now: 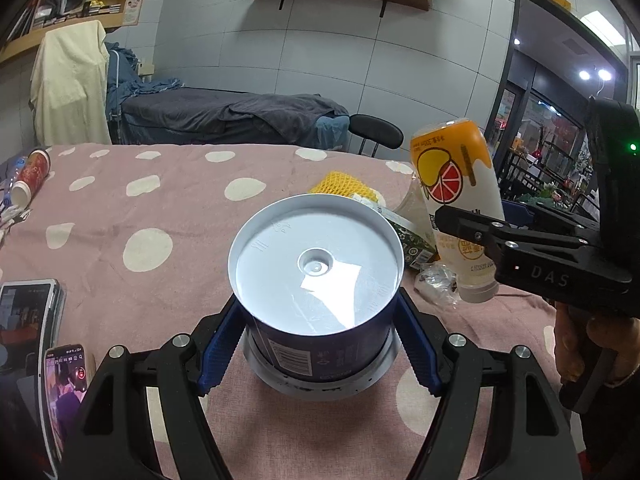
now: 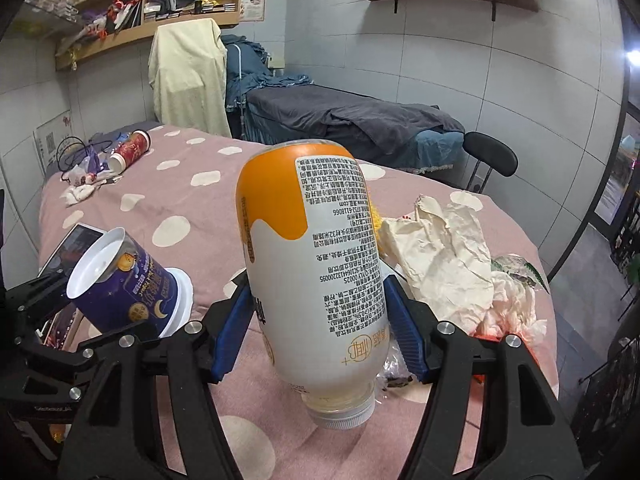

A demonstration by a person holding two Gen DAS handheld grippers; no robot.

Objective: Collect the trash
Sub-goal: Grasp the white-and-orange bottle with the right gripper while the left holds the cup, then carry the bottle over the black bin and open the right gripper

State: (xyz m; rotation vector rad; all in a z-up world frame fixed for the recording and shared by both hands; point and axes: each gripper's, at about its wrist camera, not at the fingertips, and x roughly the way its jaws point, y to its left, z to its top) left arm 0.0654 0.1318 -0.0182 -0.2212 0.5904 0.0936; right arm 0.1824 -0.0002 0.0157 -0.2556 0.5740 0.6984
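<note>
Orange-and-white bottle [image 2: 316, 280], navy cup [image 2: 128, 284], pink cloth [image 1: 160, 216] with cream dots.

Everything's sitting on a bed [image 2: 200, 216] with a pink cover with cream polka dots. At the far corner lies a red cup [image 2: 130, 150] on its side next to some cables and crumpled white scraps. Crumpled paper bag [image 2: 440, 256] and plastic wrappers (a messy pile) on the right, yellow foam netting [image 1: 344, 188] behind, two phones [image 1: 28, 320] on the left edge.
</note>
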